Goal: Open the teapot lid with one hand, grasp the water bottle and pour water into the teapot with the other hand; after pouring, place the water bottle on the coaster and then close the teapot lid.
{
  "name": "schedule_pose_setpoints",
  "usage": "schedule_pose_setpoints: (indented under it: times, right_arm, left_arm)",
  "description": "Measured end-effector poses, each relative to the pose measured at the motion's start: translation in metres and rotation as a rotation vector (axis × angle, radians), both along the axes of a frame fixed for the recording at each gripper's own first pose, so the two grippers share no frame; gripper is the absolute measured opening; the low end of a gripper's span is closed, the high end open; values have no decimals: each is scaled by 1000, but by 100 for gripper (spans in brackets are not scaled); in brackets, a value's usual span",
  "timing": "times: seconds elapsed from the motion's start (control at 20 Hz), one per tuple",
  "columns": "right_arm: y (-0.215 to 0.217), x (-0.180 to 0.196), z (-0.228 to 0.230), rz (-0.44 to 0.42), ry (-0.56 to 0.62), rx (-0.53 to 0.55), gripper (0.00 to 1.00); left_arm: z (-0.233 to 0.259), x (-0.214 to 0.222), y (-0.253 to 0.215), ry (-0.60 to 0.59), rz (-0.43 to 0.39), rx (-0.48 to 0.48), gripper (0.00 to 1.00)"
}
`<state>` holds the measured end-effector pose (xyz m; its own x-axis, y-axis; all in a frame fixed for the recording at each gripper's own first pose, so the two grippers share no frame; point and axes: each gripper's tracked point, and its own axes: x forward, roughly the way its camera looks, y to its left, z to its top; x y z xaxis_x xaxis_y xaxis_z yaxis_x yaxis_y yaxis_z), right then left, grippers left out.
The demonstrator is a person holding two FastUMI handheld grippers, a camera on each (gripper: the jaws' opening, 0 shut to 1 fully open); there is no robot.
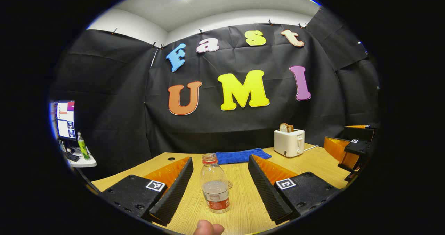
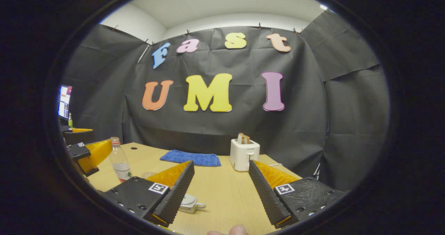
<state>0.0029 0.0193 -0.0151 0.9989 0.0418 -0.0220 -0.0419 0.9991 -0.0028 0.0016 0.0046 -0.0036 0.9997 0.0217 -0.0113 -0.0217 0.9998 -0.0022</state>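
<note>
I am holding the left gripper with its jaws wide, the water bottle standing upright on the table between them, untouched. It is uncapped and part-filled, so I judge it light, thin-walled and slippery; I would take it around the labelled middle. The right gripper is also gaping wide, with the teapot low beside its left finger. A blue cloth and toaster are sitting well behind, obstructing nothing.

Clear plastic water bottle on matt wood-grain table.
</note>
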Motion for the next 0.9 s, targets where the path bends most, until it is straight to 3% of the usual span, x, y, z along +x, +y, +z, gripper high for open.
schedule_pose_setpoints:
  times: [0.9]
  right_arm:
    - [59, 36, -90, 108, 146, 2, 95]
  left_arm:
    - [2, 0, 33, 20, 49, -18, 99]
